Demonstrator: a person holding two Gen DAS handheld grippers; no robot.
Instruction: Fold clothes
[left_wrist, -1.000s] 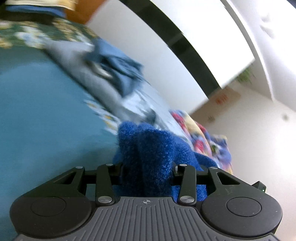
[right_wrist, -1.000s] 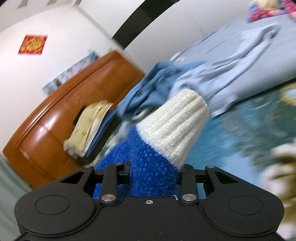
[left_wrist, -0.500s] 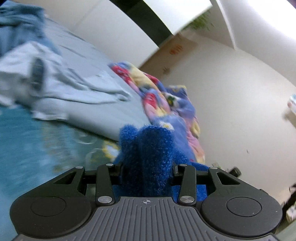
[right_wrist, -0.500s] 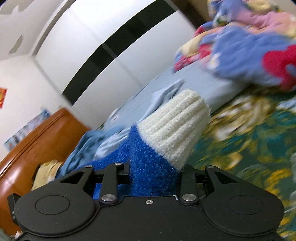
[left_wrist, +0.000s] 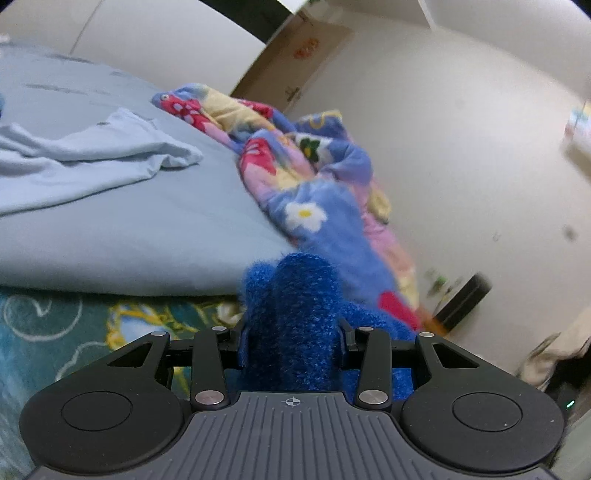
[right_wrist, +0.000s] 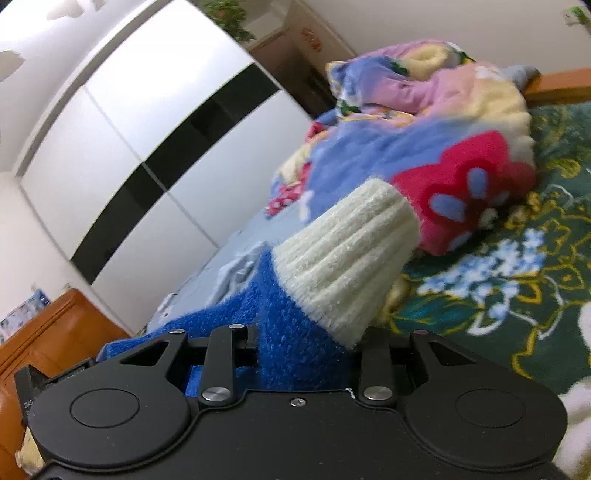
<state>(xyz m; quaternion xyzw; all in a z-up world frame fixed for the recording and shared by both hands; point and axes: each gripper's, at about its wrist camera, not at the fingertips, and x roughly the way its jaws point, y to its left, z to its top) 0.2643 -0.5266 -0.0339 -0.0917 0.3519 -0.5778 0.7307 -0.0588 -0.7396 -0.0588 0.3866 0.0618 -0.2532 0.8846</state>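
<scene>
Blue fuzzy knit, a sweater (left_wrist: 295, 325), bunched thick between the jaws of the left gripper (left_wrist: 291, 332), pads pressed into it on both sides, partly closed around the wad. Same sweater (right_wrist: 295, 343) clamped in the right gripper (right_wrist: 303, 347), with a cream ribbed cuff (right_wrist: 343, 258) sticking out past the fingers; cuff seen only from the right wrist. Held up over the near edge of the bed, rest of the garment hidden under both gripper bodies.

Only from the left wrist: pale blue shirt (left_wrist: 85, 162) lying crumpled on a grey-blue sheet (left_wrist: 147, 229), plus a teal patterned cover (left_wrist: 55, 332) along the bed's near edge. Only from the right wrist: white wardrobe with black bands (right_wrist: 147, 129) and a wooden headboard (right_wrist: 55, 332) at the left. Fleecy flowered blanket (left_wrist: 314, 184) heaped at the bed's far edge, visible in both views (right_wrist: 424, 147), soft with blur. Small things by the far wall too smeared to make out.
</scene>
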